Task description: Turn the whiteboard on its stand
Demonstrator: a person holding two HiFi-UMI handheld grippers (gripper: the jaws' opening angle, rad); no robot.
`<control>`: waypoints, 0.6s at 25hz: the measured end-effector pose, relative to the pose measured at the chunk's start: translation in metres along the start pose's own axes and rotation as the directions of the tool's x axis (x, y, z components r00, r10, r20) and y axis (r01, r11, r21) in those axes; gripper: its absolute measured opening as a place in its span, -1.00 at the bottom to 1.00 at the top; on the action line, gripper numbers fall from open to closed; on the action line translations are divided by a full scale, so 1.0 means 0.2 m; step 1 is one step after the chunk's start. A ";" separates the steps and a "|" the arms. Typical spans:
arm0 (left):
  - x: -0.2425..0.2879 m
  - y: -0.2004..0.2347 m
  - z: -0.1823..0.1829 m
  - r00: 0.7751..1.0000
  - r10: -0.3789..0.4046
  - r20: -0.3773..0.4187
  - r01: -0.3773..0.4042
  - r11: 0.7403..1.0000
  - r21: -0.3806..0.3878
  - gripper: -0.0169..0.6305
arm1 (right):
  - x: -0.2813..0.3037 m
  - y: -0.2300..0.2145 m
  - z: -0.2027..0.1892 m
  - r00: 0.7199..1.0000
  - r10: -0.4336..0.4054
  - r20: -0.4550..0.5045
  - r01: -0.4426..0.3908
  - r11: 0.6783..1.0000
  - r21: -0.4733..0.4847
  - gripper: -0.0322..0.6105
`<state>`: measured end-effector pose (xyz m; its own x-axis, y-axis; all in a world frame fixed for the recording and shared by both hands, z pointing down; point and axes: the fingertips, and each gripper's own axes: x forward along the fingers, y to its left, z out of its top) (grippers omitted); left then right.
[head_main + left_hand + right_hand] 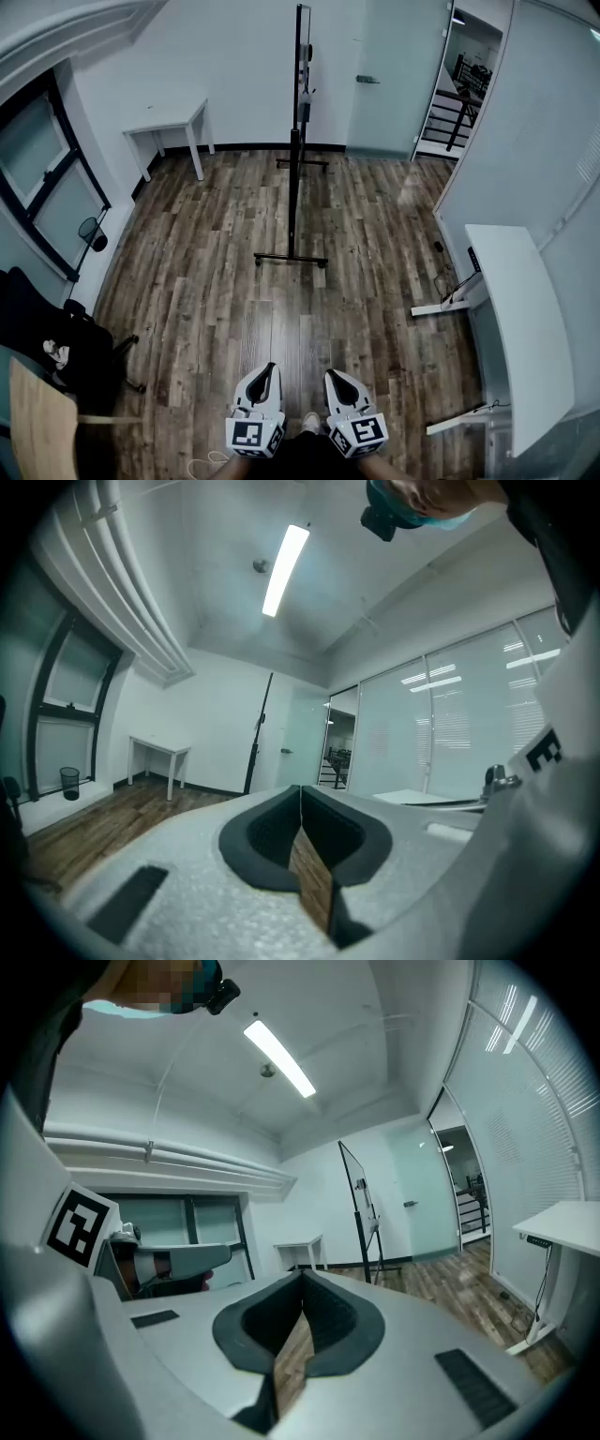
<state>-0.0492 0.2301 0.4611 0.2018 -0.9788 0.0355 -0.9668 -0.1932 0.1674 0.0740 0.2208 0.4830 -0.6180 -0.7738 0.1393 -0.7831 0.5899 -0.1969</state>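
Observation:
The whiteboard (303, 75) stands edge-on in the middle of the room on a black stand (293, 202) with floor feet. It also shows far off as a thin dark line in the left gripper view, whiteboard (259, 728), and in the right gripper view, whiteboard (361, 1208). My left gripper (270, 367) and right gripper (330, 375) are held low at the bottom of the head view, side by side, well short of the stand. Both are shut with nothing between the jaws: left gripper (300, 789), right gripper (302, 1276).
A small white table (171, 120) stands at the far left wall. A long white desk (520, 319) runs along the right wall. A black chair (66, 347) and a wooden board (37, 427) sit at the near left. A glass door (389, 66) is behind the whiteboard.

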 end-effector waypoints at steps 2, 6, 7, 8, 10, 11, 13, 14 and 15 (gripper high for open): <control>0.01 -0.01 0.00 1.000 0.004 -0.001 -0.004 1.000 -0.010 -0.89 | 0.00 -0.01 0.01 1.000 0.005 0.004 -0.005 1.000 0.015 -0.86; 0.02 -0.06 -0.05 1.000 0.016 -0.021 -0.017 0.999 -0.027 -0.89 | -0.04 -0.06 0.00 1.000 0.011 0.008 -0.011 1.000 0.023 -0.86; 0.02 -0.07 -0.06 1.000 0.019 -0.022 -0.020 0.999 -0.026 -0.89 | -0.05 -0.08 -0.01 1.000 0.013 0.007 -0.013 1.000 0.025 -0.86; 0.03 -0.09 -0.06 1.000 0.022 -0.023 -0.023 0.999 -0.027 -0.89 | -0.06 -0.10 -0.02 1.000 0.016 0.007 -0.016 1.000 0.027 -0.86; 0.05 -0.14 -0.07 0.999 0.028 -0.023 -0.029 0.999 -0.028 -0.89 | -0.07 -0.15 -0.03 1.000 0.022 0.004 -0.022 0.999 0.026 -0.86; 0.06 -0.16 -0.08 0.999 0.031 -0.024 -0.032 0.999 -0.026 -0.89 | -0.08 -0.17 -0.03 1.000 0.026 0.000 -0.026 0.999 0.024 -0.86; 0.07 -0.20 -0.11 0.999 0.037 -0.030 -0.038 0.999 -0.023 -0.89 | -0.10 -0.21 -0.06 0.999 0.035 -0.011 -0.035 0.999 0.029 -0.86; 0.07 -0.23 -0.13 0.999 0.039 -0.034 -0.040 0.999 -0.021 -0.89 | -0.10 -0.22 -0.07 0.999 0.041 -0.015 -0.040 0.999 0.031 -0.86; 0.07 -0.24 -0.14 0.998 0.043 -0.036 -0.044 0.999 -0.021 -0.89 | -0.11 -0.24 -0.07 0.999 0.047 -0.017 -0.047 0.998 0.031 -0.86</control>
<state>0.0051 0.2273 0.4815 0.1655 -0.9831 0.0780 -0.9711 -0.1487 0.1866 0.1241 0.2122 0.5036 -0.6552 -0.7411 0.1463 -0.7509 0.6178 -0.2335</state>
